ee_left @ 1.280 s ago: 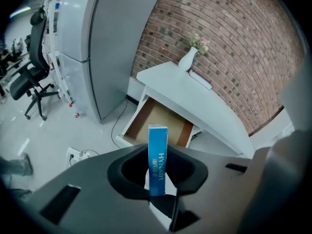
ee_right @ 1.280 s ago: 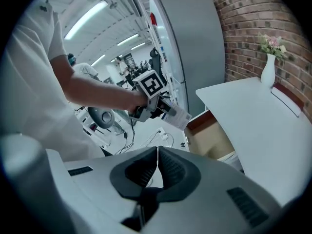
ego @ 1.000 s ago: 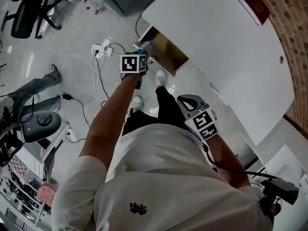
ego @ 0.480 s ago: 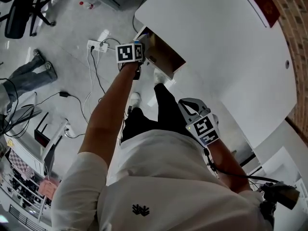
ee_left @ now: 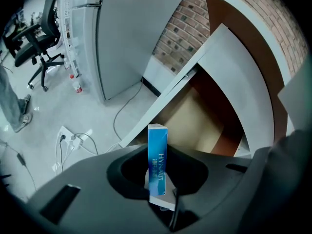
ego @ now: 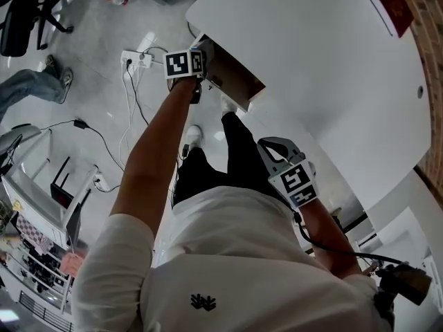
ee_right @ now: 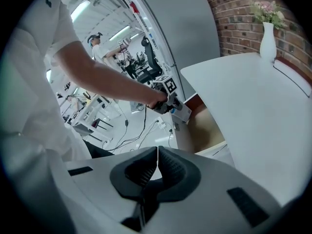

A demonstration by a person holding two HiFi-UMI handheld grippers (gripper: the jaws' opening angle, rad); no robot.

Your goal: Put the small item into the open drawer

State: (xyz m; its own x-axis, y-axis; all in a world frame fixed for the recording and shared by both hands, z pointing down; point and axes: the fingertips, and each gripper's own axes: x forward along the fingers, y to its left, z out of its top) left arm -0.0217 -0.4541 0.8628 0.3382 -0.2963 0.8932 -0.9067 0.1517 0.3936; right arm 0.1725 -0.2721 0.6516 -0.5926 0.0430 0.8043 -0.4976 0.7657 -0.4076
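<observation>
My left gripper is shut on a small blue box, held upright with its top end sticking out past the jaws. Beyond it the open drawer shows its tan inside, under the white tabletop. In the head view the left gripper hangs over the drawer's near-left corner at the end of an outstretched arm. My right gripper is shut with nothing in it. In the head view the right gripper is held back close to the body.
A white rounded table covers the drawer. A power strip with cables lies on the floor to the left. An office chair and a grey cabinet stand further off. A white vase stands on the table by a brick wall.
The left arm has stretched further and lowered the blue box to the drawer's opening. The right gripper has sunk a little, still shut.
</observation>
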